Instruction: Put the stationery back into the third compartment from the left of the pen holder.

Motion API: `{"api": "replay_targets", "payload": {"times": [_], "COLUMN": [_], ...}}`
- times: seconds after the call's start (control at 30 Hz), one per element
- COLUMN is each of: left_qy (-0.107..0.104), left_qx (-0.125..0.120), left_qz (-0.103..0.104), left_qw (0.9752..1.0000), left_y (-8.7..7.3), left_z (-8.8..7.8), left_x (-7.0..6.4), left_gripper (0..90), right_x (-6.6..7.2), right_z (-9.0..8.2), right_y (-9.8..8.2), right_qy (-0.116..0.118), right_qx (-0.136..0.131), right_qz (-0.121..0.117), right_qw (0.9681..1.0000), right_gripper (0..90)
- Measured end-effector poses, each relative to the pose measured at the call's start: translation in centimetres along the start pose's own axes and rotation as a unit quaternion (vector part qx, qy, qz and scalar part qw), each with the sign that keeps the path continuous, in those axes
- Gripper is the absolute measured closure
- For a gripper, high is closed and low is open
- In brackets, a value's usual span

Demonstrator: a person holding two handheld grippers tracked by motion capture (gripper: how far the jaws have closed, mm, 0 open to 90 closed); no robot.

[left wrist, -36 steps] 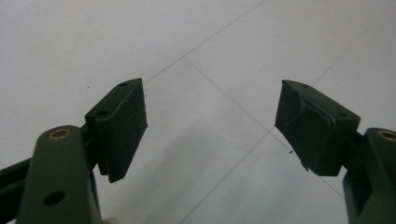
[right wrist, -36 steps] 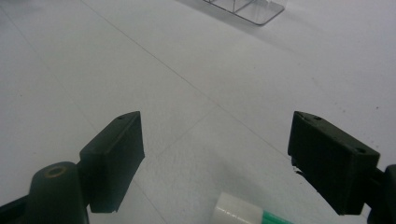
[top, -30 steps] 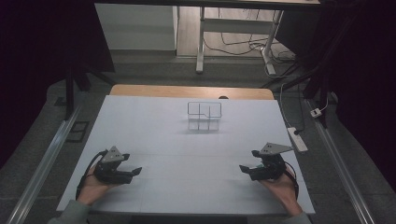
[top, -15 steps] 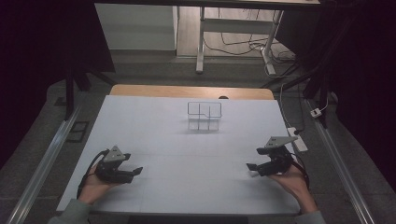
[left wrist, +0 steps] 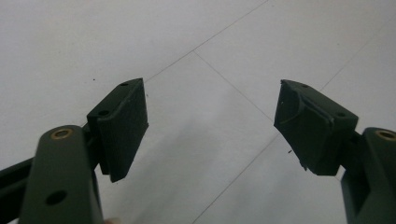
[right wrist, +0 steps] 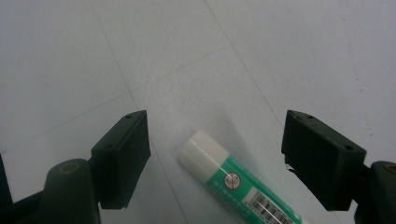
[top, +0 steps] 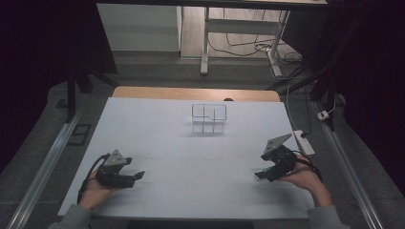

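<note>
A white table point(top: 191, 157) was seen in a dark room, with a small clear box point(top: 208, 118) set toward its far edge. The left gripper point(top: 136, 176) was held low near the front left corner, its jaws spread wide over bare tabletop. The right gripper point(top: 259, 174) was held at the front right, jaws likewise released. In the right gripper view, a green glue stick point(right wrist: 233, 182) with a white cap was seen lying flat between the parted jaws, touched by neither.

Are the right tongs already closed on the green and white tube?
No, the right tongs stand wide open, and the tube lies untouched on the table between the jaws.
</note>
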State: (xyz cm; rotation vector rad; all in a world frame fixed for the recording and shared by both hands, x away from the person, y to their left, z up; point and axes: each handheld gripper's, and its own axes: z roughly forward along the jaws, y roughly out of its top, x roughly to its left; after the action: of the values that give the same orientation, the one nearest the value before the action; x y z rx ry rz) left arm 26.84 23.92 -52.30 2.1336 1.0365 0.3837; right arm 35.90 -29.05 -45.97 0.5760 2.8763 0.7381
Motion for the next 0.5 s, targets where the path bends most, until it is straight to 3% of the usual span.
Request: {"api": "replay_targets", "payload": {"times": [0.17,0.33,0.5], "left_qy": [0.001,-0.001,-0.002], "left_qx": [0.000,0.004,0.004], "left_qz": [-0.001,0.000,0.002], "left_qw": [1.0000,1.0000,1.0000], "left_y": [-0.1,-0.2,-0.2], "left_z": [0.0,0.2,0.2], "left_x": [0.1,0.1,0.1], "left_gripper": [26.3,26.5,27.1], "right_x": [0.3,1.1,1.5], "right_z": [-0.5,-0.4,-0.3], "right_y": [0.3,0.3,0.5], "right_qy": [-0.007,-0.010,-0.003], "right_qx": [0.017,0.048,0.058], "right_qz": [-0.041,-0.081,-0.111], "right_qw": [0.9990,0.9955,0.9921], "right_gripper": [27.3,32.6,34.3]}}
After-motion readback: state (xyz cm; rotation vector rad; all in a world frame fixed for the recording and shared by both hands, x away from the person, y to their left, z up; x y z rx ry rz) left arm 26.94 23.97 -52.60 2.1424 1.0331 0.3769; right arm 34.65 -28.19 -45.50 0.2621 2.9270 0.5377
